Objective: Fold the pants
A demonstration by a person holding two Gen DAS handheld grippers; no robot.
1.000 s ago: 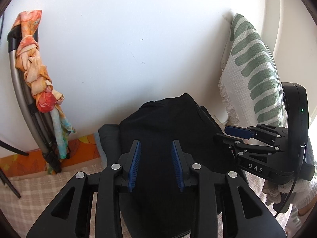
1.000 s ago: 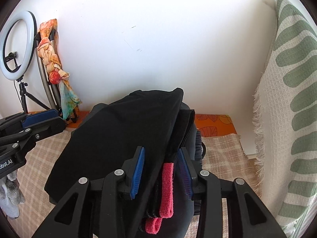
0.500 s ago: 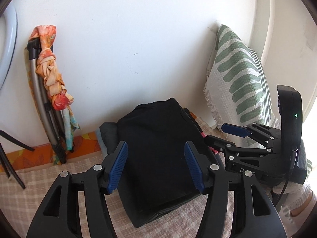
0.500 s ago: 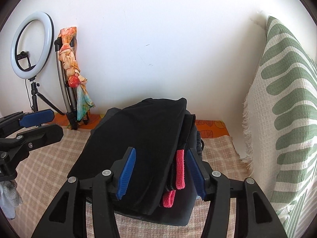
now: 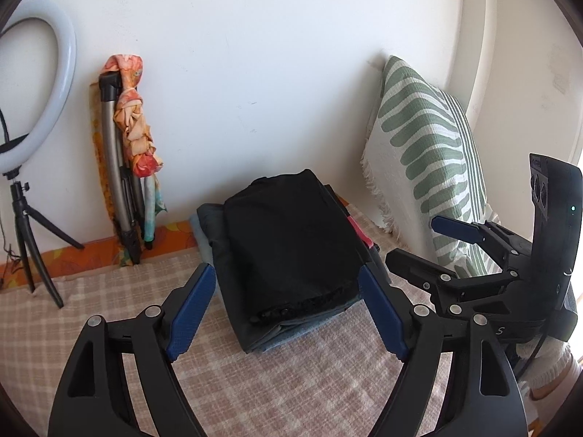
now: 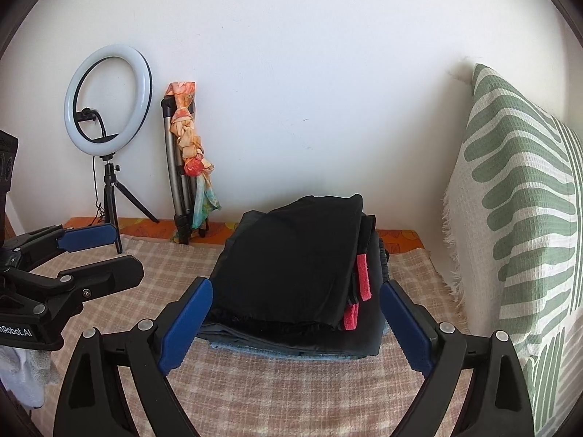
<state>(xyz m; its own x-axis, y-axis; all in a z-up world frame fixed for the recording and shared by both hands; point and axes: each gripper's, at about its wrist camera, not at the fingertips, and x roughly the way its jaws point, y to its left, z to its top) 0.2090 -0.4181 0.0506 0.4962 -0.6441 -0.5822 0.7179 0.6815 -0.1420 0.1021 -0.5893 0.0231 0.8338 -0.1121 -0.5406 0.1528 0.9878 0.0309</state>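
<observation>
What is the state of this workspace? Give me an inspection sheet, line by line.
Surface: checked beige blanket over an orange patterned sheet.
Job's things: black pants, folded, on top of a stack of folded garments; a pink strip shows at its right edge.
Clutter: floral cloth wound around a folded stand.
Grippers: left gripper and right gripper open, holding nothing, short of the stack.
Cables: one thin cable down from the ring light.
Surroundings: white wall; green-striped cushion on the right.
</observation>
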